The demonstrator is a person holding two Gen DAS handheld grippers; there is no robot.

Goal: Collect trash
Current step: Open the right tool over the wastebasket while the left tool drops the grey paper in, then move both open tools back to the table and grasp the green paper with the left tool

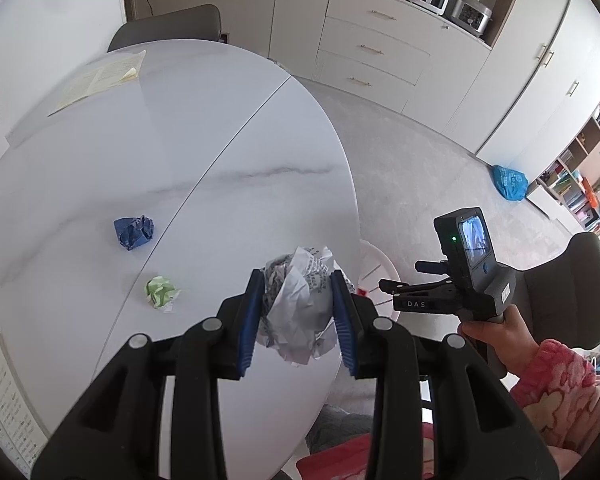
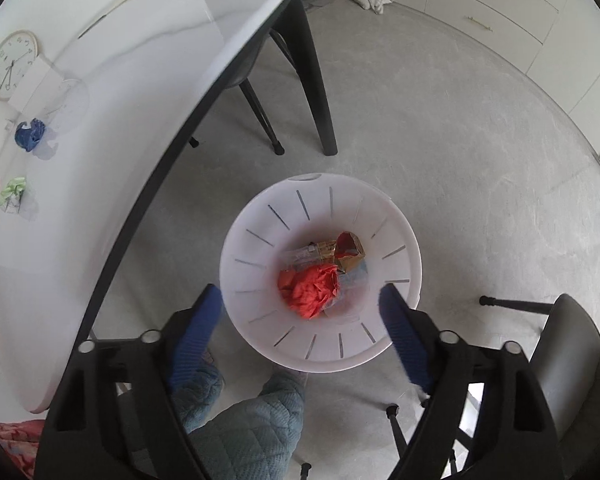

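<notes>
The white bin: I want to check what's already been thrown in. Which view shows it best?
The right wrist view: it looks straight down into the white bin, showing the red crumpled paper and a gold wrapper at the bottom. The left wrist view shows only a sliver of the bin's rim past the table edge, nothing inside.

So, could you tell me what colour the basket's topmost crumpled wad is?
Red-orange wad, clearest from the right wrist view.

Grey floor, cream cabinets, white marble table.
</notes>
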